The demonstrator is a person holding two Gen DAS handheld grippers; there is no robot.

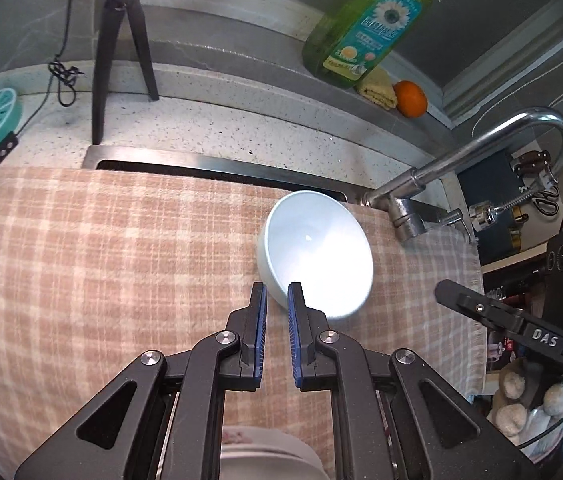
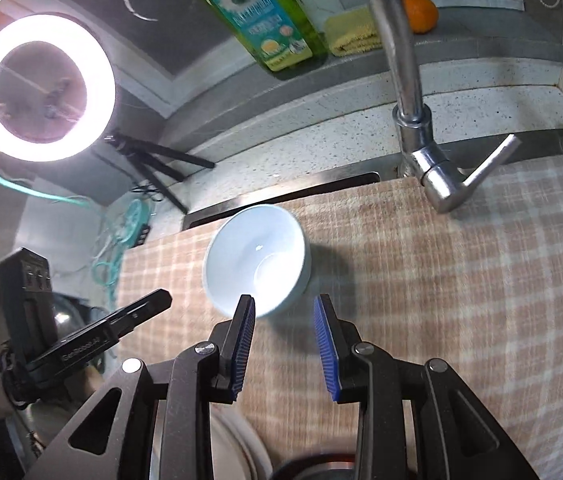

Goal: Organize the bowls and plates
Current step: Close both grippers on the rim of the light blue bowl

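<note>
The left gripper has narrow jaws near the white bowl rim; the right gripper is wide.

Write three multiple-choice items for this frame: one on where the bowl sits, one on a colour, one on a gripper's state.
1. Where does the bowl sit?
A. on the checked cloth
B. on the ledge by the orange
C. under the tripod

2. What colour is the soap bottle?
A. red
B. green
C. white

3. How is the right gripper?
A. shut on the bowl
B. open, holding nothing
C. shut on the faucet

Answers: 1 A, the cloth shows all around the bowl; 2 B, its body and cap are green; 3 B, the right wrist view shows its fingers wide apart with cloth between them.
</note>
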